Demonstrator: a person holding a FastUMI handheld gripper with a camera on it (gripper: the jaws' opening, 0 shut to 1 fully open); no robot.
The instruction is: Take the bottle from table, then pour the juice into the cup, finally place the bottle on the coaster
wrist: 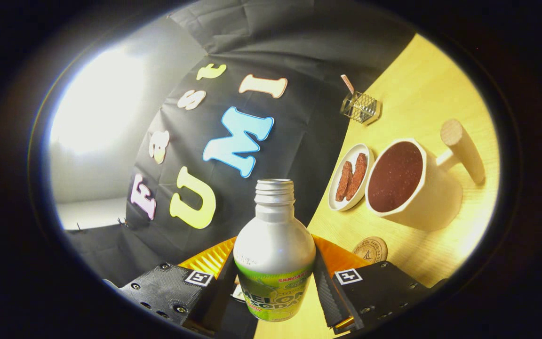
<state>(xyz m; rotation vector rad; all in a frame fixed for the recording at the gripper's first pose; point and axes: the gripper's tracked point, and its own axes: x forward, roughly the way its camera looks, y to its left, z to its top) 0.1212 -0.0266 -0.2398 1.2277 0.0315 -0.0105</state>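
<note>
Hand-held gripper: your hand-held gripper is pinching the bottle, with one black finger pressing on each side of it, at the bottom middle of the frame.
Bottle: the silver bottle with the green label is sitting between the fingers, cap off, its open neck pointing up toward the middle of the frame.
Cup: the white cup is showing at the right of the frame, with dark red drink inside and a wooden handle sticking out.
Coaster: the round coaster is lying on the surface, lower right, just beyond the right finger.
Plate: a small plate with brown snack pieces is sitting just beside the cup.
Wire holder: a little wire holder is standing at the upper right.
Surface: the yellow wooden surface is looking tilted.
</note>
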